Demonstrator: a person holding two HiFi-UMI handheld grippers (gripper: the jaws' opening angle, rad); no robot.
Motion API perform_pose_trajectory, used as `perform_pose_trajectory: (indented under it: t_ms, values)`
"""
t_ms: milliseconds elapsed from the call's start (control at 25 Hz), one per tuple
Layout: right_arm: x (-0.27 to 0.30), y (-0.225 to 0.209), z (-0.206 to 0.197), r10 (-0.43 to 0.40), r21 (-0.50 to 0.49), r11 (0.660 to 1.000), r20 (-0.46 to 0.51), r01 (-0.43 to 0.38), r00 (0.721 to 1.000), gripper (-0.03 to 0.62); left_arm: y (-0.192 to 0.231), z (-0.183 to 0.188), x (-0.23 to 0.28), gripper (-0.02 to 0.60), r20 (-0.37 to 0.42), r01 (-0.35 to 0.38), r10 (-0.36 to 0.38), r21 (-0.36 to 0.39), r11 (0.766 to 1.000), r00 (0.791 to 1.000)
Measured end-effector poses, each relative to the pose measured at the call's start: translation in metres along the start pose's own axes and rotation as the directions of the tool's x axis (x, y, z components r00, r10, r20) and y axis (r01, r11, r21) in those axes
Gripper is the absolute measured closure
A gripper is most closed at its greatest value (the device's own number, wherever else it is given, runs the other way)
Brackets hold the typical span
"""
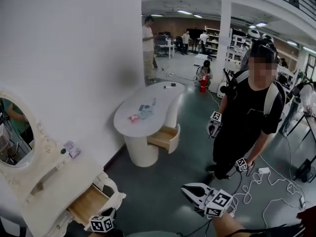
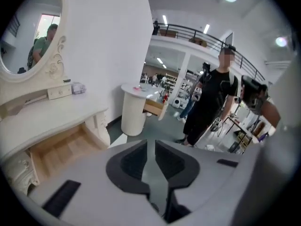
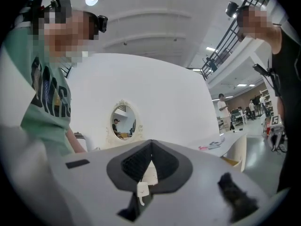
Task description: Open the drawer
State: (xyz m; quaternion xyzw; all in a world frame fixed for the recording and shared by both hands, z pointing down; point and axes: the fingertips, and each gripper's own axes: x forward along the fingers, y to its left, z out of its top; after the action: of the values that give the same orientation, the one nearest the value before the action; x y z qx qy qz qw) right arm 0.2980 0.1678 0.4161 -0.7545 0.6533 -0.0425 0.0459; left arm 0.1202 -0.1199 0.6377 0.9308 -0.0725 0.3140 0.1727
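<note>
The cream dressing table (image 1: 49, 174) with its oval mirror (image 1: 14, 132) stands at the lower left against the white wall. Its wooden drawer (image 1: 89, 204) is pulled out, and the bare wood inside (image 2: 54, 149) also shows in the left gripper view. My left gripper (image 2: 150, 160) is lifted above and to the right of the drawer, touching nothing; its jaws stand a narrow gap apart with nothing between them. Only its marker cube (image 1: 102, 224) shows in the head view. My right gripper (image 1: 188, 189) hangs over the floor to the right, its pads (image 3: 141, 160) meeting at the tip, empty.
A white kidney-shaped table (image 1: 163, 95) with its own open drawer (image 1: 165, 138) stands further back. A person in black (image 1: 247, 117) holding two grippers stands to the right. White cables (image 1: 266, 181) lie on the floor there. A small purple item (image 1: 72, 149) sits on the dressing table.
</note>
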Motion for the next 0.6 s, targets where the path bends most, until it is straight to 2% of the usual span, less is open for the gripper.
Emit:
perform_pose_trajectory:
  t_ms: [160,320,440,520,600]
  values:
    - [0.038,0.020,0.007,0.068,0.003,0.998,-0.017,-0.068,0.998,0.583,0.012,0.034,-0.040,0.547,0.142,0.046,-0.034,-0.083,0.996,0.989]
    - [0.055,0.041,0.006,0.070,0.011,0.998,-0.049,-0.069,0.996,0.583,0.026,0.059,-0.066,0.569,0.241,0.114,-0.091,-0.086,0.990,0.966]
    - [0.085,0.053,0.008,0.105,-0.007,0.994,-0.048,-0.106,0.993,0.583,0.040,0.088,-0.092,0.572,0.338,0.163,-0.121,-0.099,0.982,0.933]
    - [0.102,0.070,0.008,0.111,-0.008,0.994,-0.050,-0.111,0.993,0.582,0.045,0.107,-0.118,0.572,0.389,0.204,-0.160,-0.076,0.976,0.907]
    - [0.125,0.091,0.011,0.151,-0.015,0.988,-0.052,-0.152,0.987,0.583,0.056,0.117,-0.152,0.572,0.442,0.206,-0.164,-0.049,0.977,0.882]
